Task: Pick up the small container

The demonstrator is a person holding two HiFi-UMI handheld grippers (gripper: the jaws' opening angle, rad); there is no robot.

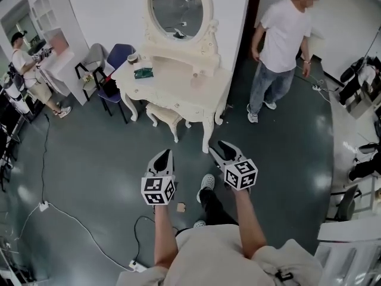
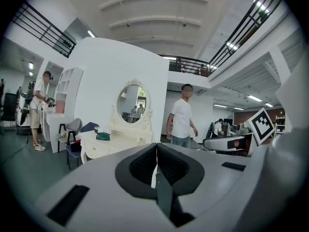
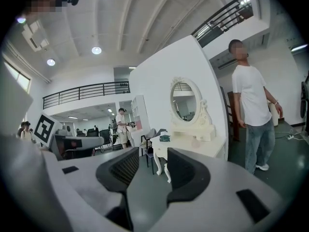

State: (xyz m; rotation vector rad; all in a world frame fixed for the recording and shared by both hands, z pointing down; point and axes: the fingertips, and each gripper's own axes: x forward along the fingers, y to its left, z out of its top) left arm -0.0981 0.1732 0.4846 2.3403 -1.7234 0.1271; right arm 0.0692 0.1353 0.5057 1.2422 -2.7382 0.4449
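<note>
Small pinkish container [image 1: 195, 82] on vanity table [image 1: 169, 88]

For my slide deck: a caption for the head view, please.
Left gripper shut and right gripper open, both empty, point toward a white dressing table; a person stands beside it.

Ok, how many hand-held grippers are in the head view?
2. The left hand-held gripper is low centre, jaws together; the right hand-held gripper is beside it, jaws apart. None seems hidden.
</note>
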